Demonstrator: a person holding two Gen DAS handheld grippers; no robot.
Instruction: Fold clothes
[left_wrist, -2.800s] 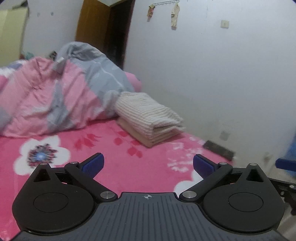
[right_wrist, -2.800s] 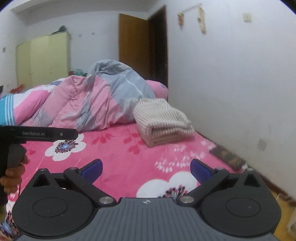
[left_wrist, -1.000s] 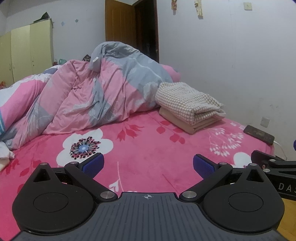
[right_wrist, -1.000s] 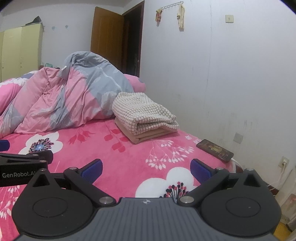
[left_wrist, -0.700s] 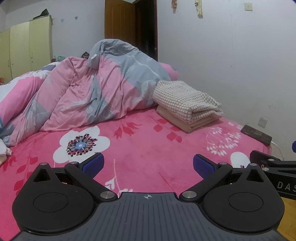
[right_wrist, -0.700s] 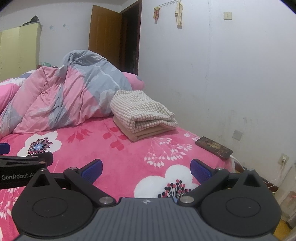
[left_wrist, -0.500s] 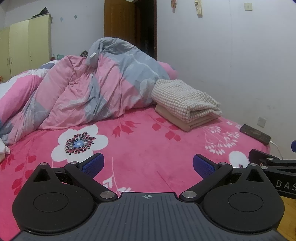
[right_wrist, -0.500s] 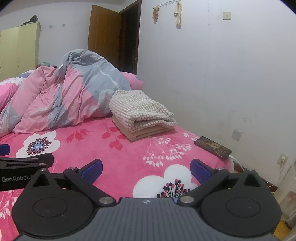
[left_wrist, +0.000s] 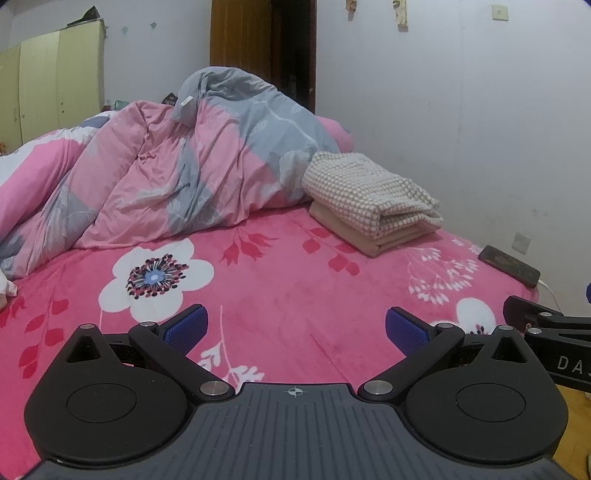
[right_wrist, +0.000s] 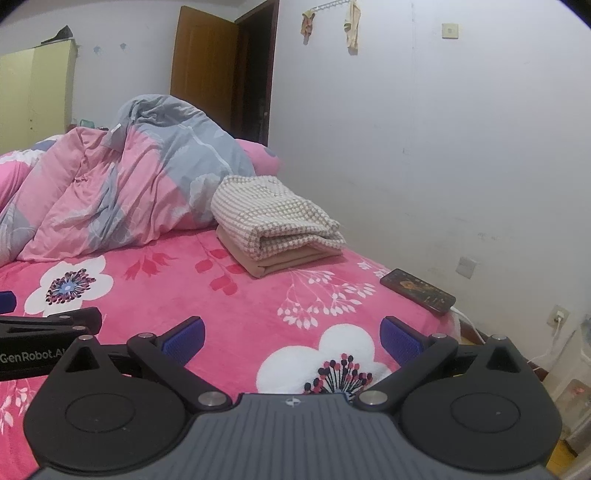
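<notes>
A folded stack lies at the far right of the pink floral bed (left_wrist: 280, 291) (right_wrist: 258, 306): a cream waffle-checked garment (left_wrist: 365, 192) (right_wrist: 269, 214) on top of a plain tan one (left_wrist: 354, 230) (right_wrist: 280, 260). My left gripper (left_wrist: 293, 328) hovers low over the near part of the bed, open and empty, well short of the stack. My right gripper (right_wrist: 291, 336) is beside it on the right, also open with nothing between its blue pads. Each gripper's body shows at the edge of the other's view.
A rumpled pink and grey duvet (left_wrist: 177, 177) (right_wrist: 122, 192) is heaped at the back, touching the stack. A dark phone (left_wrist: 509, 266) (right_wrist: 417, 290) with a white cable lies at the bed's right edge. The white wall (right_wrist: 443, 166) runs along the right; a wardrobe (left_wrist: 51, 81) stands far left.
Both grippers have drawn back and steadied, so more of the bed and the phone shows. The stack has not moved and both grippers stay open.
</notes>
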